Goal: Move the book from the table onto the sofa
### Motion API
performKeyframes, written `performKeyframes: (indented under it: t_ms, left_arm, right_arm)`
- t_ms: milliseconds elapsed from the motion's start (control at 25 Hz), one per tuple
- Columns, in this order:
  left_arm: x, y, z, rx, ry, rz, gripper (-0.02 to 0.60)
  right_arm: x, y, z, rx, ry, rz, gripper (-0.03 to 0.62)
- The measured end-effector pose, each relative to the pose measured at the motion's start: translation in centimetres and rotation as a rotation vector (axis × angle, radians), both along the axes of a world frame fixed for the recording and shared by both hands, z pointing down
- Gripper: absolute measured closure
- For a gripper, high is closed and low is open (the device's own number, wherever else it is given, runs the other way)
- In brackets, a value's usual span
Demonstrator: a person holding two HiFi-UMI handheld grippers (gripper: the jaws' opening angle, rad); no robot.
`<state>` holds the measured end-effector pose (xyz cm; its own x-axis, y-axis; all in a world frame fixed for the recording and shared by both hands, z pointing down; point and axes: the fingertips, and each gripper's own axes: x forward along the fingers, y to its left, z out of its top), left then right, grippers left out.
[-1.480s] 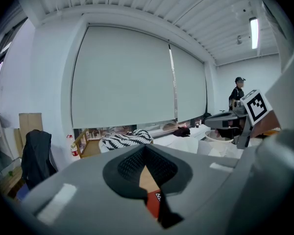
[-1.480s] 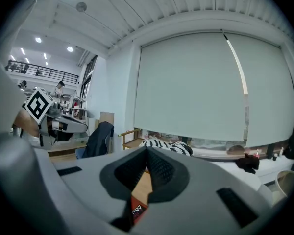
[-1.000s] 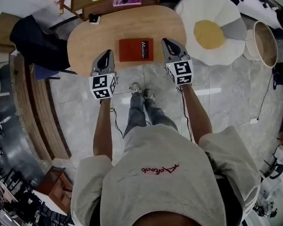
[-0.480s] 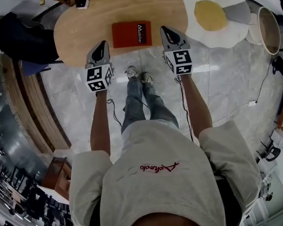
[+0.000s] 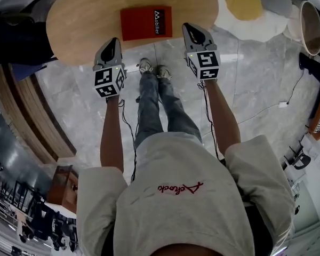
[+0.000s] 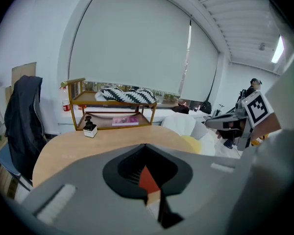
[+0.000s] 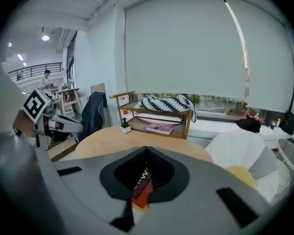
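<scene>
Nearest, the person's forearms reach forward, each carrying a hand-held gripper. The left hand-held gripper (image 5: 114,40) has its jaws pressed together with nothing between them, and the right hand-held gripper (image 5: 188,26) is likewise fully closed and empty. Both tips point down toward the near edge of the wooden bench (image 5: 80,23). The red book (image 5: 145,23) lies flat on the bench, just ahead of the tips and between the two, touching neither. To the right of the right hand-held gripper, a fried-egg cushion (image 5: 250,9) lies on the floor. Beyond the bench stands a wooden shelf (image 7: 152,119) with a striped cushion (image 7: 166,103) on top.
</scene>
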<state>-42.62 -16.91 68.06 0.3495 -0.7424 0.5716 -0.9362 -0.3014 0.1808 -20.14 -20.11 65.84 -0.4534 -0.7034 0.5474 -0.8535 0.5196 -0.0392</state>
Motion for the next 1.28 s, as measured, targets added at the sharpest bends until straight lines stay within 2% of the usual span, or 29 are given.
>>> performKeyframes:
  t_ms: [840, 1280]
  left_arm:
    - [-0.4, 3.0, 11.8, -0.162, 0.023, 0.017, 0.572]
    - [-0.2, 1.0, 16.3, -0.237, 0.065, 0.008, 0.572]
  right_arm:
    - [0.6, 4.4, 11.7, -0.184, 0.033, 0.038, 0.585]
    - [-0.2, 3.3, 15.9, -0.251, -0.006, 0.063, 0.585]
